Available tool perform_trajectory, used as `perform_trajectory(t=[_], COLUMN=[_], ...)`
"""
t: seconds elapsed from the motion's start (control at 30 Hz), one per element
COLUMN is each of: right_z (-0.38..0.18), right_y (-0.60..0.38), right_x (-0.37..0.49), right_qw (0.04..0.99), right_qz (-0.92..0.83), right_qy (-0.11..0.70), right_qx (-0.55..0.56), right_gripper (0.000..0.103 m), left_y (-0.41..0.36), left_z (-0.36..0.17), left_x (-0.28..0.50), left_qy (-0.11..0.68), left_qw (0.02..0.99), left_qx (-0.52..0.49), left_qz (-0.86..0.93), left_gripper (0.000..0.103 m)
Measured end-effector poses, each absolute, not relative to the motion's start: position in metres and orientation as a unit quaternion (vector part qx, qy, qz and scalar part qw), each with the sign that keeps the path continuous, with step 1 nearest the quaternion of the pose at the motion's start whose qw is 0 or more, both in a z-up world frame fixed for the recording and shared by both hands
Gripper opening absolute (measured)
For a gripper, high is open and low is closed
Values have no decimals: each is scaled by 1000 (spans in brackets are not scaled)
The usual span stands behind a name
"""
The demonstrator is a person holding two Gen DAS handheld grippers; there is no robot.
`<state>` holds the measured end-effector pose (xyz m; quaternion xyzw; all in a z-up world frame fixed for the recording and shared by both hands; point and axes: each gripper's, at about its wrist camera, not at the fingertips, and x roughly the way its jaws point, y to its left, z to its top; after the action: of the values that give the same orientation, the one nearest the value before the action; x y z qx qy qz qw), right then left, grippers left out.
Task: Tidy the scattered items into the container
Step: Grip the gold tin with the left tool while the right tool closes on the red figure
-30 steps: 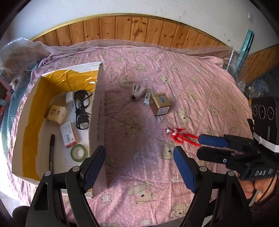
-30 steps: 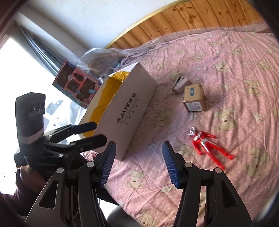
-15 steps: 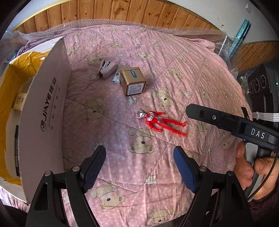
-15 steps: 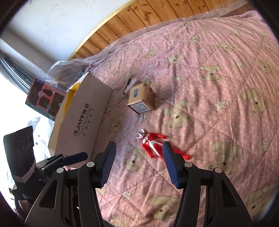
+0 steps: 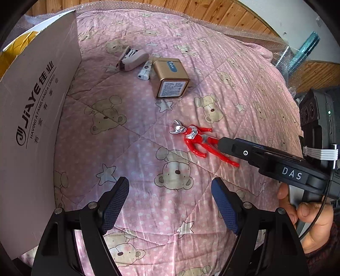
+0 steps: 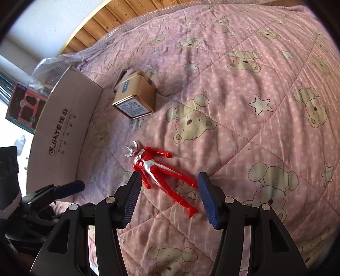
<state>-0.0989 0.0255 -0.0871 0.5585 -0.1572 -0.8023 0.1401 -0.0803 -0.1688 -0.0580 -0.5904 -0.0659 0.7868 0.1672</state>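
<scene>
A red and silver toy figure (image 5: pixel 197 142) lies flat on the pink bear quilt (image 5: pixel 131 161). My right gripper (image 6: pixel 170 191) is open and low over the figure (image 6: pixel 155 169), with the legs lying between its two fingers. Seen side-on from the left wrist, the right gripper (image 5: pixel 225 144) has its tip over the legs. My left gripper (image 5: pixel 170 203) is open and holds nothing, hovering over bare quilt short of the figure. The cardboard box (image 5: pixel 36 110) stands to the left with its inside hidden. A gold tin (image 5: pixel 170 78), a stapler (image 5: pixel 131 58) and a small white item (image 5: pixel 145 70) lie beyond.
A wooden wall panel (image 5: pixel 212 10) runs behind the bed. The quilt drops away at the right edge, by a person's hand (image 5: pixel 308 214). In the right wrist view, the cardboard box (image 6: pixel 61 127) and gold tin (image 6: pixel 136 97) lie left of the figure, and a colourful toy package (image 6: pixel 25 106) lies off the bed.
Both grippers have swung away from the cardboard box toward the figure. The right gripper has come down until the figure's legs lie between its open fingers. The box's inside has left view.
</scene>
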Motion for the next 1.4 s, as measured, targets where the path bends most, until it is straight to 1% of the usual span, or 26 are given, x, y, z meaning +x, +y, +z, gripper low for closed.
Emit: perform_trajectory(t=[0.07, 0.13, 0.2, 0.23, 0.37, 0.43, 0.57, 0.7, 0.87, 0.9, 0.93, 0.97, 1.0, 1.1, 1.17, 1.2, 1.27, 1.4], right_z=[-90, -95, -98, -95, -80, -80, -84, -84, -97, -97, -97, -97, -96, -91, -88, -88, -89, -95], right_y=[20, 18, 12, 10, 12, 16, 12, 5, -9, -11, -12, -13, -13, -14, -10, -9, -8, -23], right_x=[-100, -98, -97, -96, -94, -95, -97, -100, -108, -107, -107, -105, -103, -96, -93, -93, -94, -101], right_qw=[147, 185, 244, 256, 199, 184, 193, 207, 210, 211, 213, 214, 217, 216, 213, 212, 211, 210], right_qz=[-797, -772, -736, -732, -780, -787, -784, -789, -791, -792, -790, -785, -782, -785, -789, -791, -794, -792], right_qy=[-159, -206, -262, -269, -210, -207, -209, -194, -171, -162, -152, -144, -137, -107, -110, -117, -129, -118], right_qx=[564, 572, 574, 571, 555, 551, 552, 545, 549, 549, 554, 563, 568, 571, 565, 562, 556, 561], right_gripper=[59, 59, 58, 58, 58, 58, 58, 58, 58, 50, 40, 23, 21, 22, 24, 32, 40, 41], left_y=[-177, -185, -192, -194, -193, -182, -149, -121, -107, -105, -106, -108, -112, -134, -147, -154, -169, -185], left_z=[-57, -53, -49, -46, -34, -28, -31, -41, -62, -66, -70, -73, -74, -72, -71, -70, -67, -70], left_x=[-85, -92, -99, -103, -125, -140, -177, -209, -235, -237, -237, -235, -232, -208, -186, -175, -156, -132], left_qy=[-79, -90, -99, -102, -98, -83, -42, 9, 41, 50, 54, 50, 42, 5, -9, -13, -25, -40], left_qw=[160, 153, 147, 145, 142, 147, 158, 130, 113, 113, 114, 115, 112, 116, 116, 111, 103, 100], left_qx=[-588, -583, -578, -576, -564, -556, -555, -544, -545, -545, -545, -546, -547, -540, -537, -532, -522, -518], left_qz=[789, 793, 796, 798, 808, 814, 816, 829, 830, 829, 829, 828, 829, 833, 835, 839, 847, 848], left_gripper=[80, 80, 80, 80, 80, 80, 80, 80, 80, 78, 65, 52, 50, 50, 50, 50, 49, 50])
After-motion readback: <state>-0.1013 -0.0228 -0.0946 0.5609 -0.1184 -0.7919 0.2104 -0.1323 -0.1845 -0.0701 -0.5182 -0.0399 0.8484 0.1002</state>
